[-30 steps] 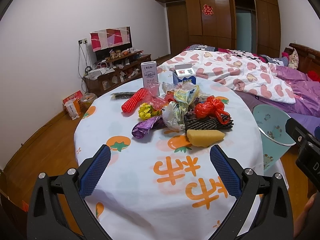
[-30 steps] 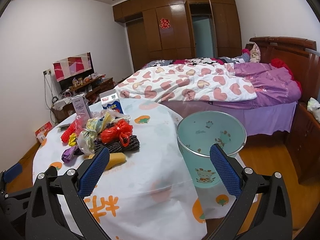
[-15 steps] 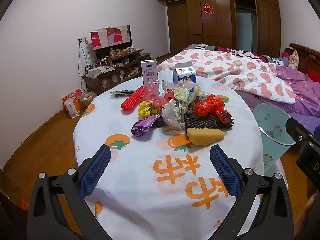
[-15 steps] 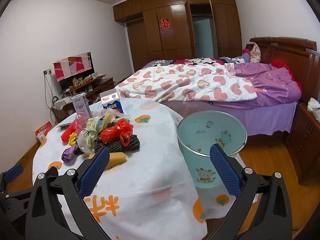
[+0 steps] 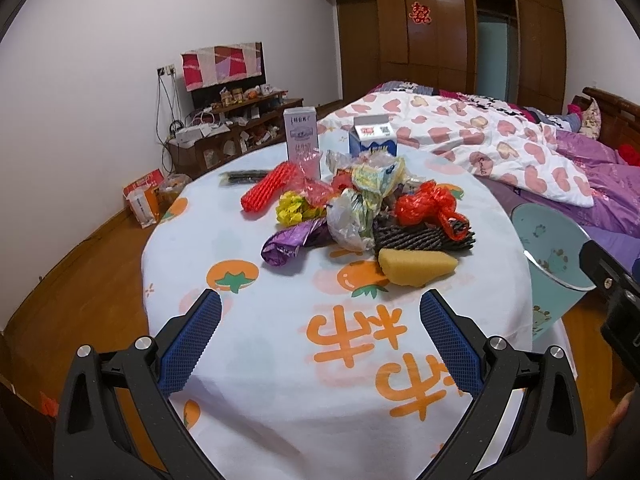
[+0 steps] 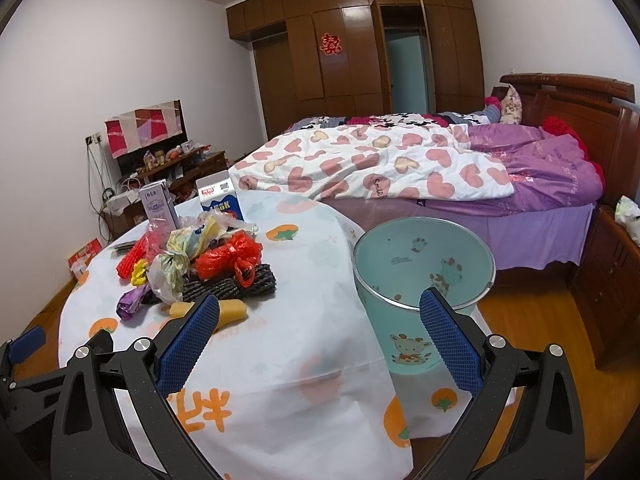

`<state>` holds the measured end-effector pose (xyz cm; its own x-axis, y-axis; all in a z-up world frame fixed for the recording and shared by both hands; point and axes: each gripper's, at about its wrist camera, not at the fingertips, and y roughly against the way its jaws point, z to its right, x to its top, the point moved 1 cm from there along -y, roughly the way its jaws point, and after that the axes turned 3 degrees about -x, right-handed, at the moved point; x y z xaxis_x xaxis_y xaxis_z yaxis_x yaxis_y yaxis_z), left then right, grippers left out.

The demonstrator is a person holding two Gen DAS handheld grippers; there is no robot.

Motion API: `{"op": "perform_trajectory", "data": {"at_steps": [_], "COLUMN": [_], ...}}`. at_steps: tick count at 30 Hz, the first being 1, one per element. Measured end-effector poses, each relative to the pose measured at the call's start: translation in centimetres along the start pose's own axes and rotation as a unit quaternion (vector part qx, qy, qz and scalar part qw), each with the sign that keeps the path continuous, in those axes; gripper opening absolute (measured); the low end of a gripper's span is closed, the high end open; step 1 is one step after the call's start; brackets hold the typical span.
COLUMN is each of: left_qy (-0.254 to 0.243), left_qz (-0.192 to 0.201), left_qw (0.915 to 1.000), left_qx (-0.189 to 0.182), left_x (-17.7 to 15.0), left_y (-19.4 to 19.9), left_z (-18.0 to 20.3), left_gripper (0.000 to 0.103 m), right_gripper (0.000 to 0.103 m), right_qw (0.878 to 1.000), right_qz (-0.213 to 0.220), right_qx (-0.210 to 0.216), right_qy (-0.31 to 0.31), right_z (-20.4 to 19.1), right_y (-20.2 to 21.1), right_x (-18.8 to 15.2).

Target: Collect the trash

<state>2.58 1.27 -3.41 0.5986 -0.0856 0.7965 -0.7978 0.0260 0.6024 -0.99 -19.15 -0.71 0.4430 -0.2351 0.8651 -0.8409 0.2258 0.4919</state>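
Observation:
A heap of trash lies on the round table (image 5: 248, 360): a yellow sponge (image 5: 416, 266), a black mesh sleeve (image 5: 424, 236), a red plastic bag (image 5: 426, 206), a purple wrapper (image 5: 290, 242), a clear bag (image 5: 348, 220), a red foam net (image 5: 266, 192) and two cartons (image 5: 302, 136). The heap also shows in the right wrist view (image 6: 224, 264). A teal bin (image 6: 424, 280) stands on the floor right of the table. My left gripper (image 5: 320, 320) is open and empty, short of the heap. My right gripper (image 6: 320, 320) is open and empty, above the table edge beside the bin.
A bed with a heart-pattern quilt (image 6: 380, 164) stands behind the table and bin. A low TV cabinet (image 5: 236, 128) lines the left wall, with bags on the floor (image 5: 146, 200). A wooden nightstand (image 6: 612, 276) is at the right. The right gripper's body shows at the left view's right edge (image 5: 616, 292).
Both views have shifted only slightly; the left gripper has eased a little toward the heap. Both grippers stay open and empty.

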Motion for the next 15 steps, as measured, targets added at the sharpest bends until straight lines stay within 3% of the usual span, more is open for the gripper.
{"op": "perform_trajectory", "data": {"at_steps": [6, 10, 12, 15], "left_qy": [0.002, 0.026, 0.041, 0.046], "left_qz": [-0.028, -0.037, -0.044, -0.055], "left_qw": [0.9994, 0.9984, 0.9978, 0.9973], "left_qx": [-0.020, -0.032, -0.030, -0.014], "left_x": [-0.3, -0.9, -0.9, -0.5], "left_y": [-3.0, -5.1, -6.3, -8.1], "left_z": [-1.4, -4.5, -6.2, -8.1], "left_gripper": [0.097, 0.097, 0.097, 0.097], "right_gripper": [0.098, 0.098, 0.094, 0.081], "right_qw": [1.000, 0.998, 0.998, 0.995], "right_qz": [-0.022, -0.043, -0.051, -0.069], "right_qx": [0.004, 0.021, 0.030, 0.043], "right_qy": [0.016, 0.029, 0.038, 0.055], "right_z": [-0.2, -0.7, -1.2, -2.5], "right_y": [-2.5, -4.8, -6.1, -8.4], "right_x": [-1.0, -1.6, -1.6, -1.1]}}
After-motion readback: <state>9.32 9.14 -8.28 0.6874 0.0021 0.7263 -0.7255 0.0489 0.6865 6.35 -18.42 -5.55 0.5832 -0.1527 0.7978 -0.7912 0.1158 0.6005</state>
